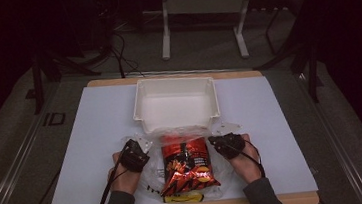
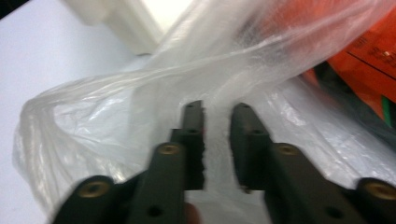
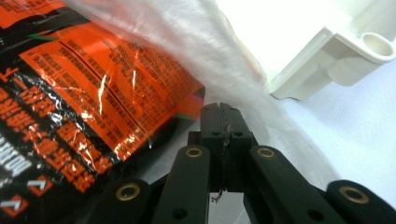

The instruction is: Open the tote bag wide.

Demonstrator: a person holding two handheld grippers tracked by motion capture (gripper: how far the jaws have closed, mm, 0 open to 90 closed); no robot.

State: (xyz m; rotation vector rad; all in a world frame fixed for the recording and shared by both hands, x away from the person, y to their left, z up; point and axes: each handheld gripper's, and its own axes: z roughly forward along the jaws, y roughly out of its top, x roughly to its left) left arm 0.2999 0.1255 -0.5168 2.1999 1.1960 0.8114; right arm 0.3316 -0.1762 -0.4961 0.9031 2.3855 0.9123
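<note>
High view showed the red snack bag (image 1: 187, 165) lying half inside a clear plastic bag (image 1: 151, 177) at the near edge of the table, its long axis running away from the person toward the white tray (image 1: 176, 104), with the left gripper (image 1: 135, 154) and right gripper (image 1: 229, 144) flanking its far end about equally close. Left gripper view showed those jaws narrowly parted with film bunched between them. Right gripper view showed its jaws pressed together on a thin fold of the film beside the snack bag, which the high view could not resolve.
</note>
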